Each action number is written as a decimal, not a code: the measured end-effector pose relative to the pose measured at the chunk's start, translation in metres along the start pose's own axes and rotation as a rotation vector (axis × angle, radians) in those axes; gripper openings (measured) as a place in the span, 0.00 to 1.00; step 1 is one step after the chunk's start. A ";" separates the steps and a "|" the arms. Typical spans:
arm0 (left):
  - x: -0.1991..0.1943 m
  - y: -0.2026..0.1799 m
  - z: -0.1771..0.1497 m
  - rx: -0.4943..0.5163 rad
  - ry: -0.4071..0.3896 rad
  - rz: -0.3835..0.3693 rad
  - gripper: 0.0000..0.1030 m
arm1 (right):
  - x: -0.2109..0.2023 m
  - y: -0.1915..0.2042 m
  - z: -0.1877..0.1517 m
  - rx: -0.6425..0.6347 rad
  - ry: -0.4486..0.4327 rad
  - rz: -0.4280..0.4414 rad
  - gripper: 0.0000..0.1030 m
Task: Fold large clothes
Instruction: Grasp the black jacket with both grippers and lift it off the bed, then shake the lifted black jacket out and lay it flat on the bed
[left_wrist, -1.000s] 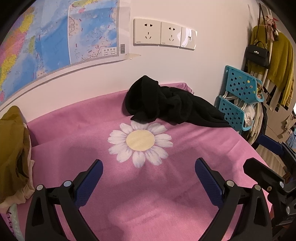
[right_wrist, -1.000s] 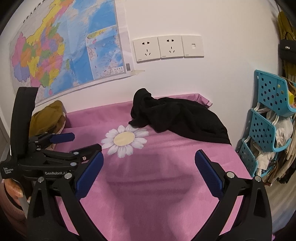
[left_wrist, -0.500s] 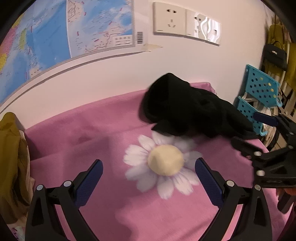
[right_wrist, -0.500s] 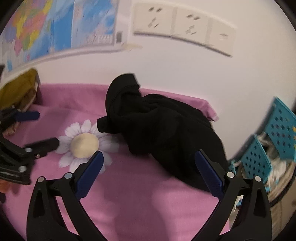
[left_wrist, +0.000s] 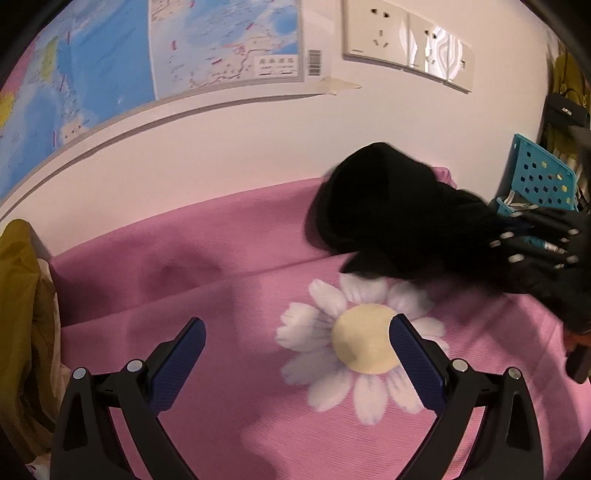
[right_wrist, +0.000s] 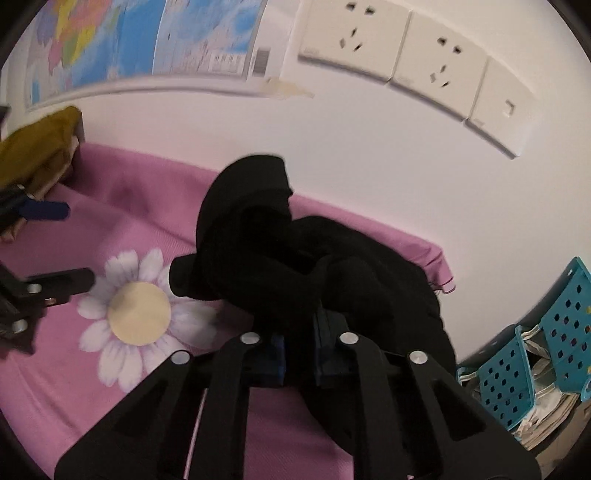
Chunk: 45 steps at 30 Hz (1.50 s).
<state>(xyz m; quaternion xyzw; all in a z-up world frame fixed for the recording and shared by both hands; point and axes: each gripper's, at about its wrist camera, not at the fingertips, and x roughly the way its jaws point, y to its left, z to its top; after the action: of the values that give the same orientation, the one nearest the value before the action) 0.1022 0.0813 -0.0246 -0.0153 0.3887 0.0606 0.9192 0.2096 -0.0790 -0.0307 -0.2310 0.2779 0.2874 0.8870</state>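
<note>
— Against the wall, at about two o'clock from the daisy print (left_wrist: 364, 338), sits the black garment (right_wrist: 295, 258), bunched into a heap on the pink cloth (left_wrist: 229, 266). One hump stands up near the wall; the rest trails off toward the cloth's right edge.

— Does it hang over that edge?

— From the right wrist view its lower part drapes down toward four o'clock, close to the corner of the cloth. Whether it passes the edge I cannot tell.

— And the right gripper (right_wrist: 300, 354)?

— Its jaws are drawn nearly together, with a fold of the garment's near side pinched between the blue pads.

— The left gripper (left_wrist: 297, 343)?

— Jaws spread wide, nothing between them, above the cloth with the right pad over the daisy's yellow centre. The garment lies well apart from it, at one o'clock.

— Open room?

— Bare pink cloth runs from the daisy toward nine and ten o'clock, up to a mustard-coloured pile of clothes (left_wrist: 22, 314) at the left edge. At three o'clock, past the right edge, stand blue perforated baskets (right_wrist: 546, 354). A map (left_wrist: 147, 48) and wall sockets (right_wrist: 402, 40) are on the wall behind.
</note>
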 end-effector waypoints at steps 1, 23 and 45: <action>0.002 0.001 0.001 -0.006 0.003 0.001 0.93 | 0.001 0.001 0.002 -0.005 -0.006 -0.002 0.29; 0.020 -0.039 0.039 0.180 -0.123 -0.217 0.93 | -0.156 -0.155 0.066 0.230 -0.325 -0.128 0.03; 0.035 -0.194 0.120 0.373 -0.278 -0.312 0.05 | -0.262 -0.215 0.039 0.357 -0.477 -0.197 0.03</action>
<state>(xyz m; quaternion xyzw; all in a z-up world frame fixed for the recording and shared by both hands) 0.2359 -0.0987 0.0302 0.1028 0.2561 -0.1525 0.9490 0.1826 -0.3130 0.2155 -0.0237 0.0844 0.1930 0.9773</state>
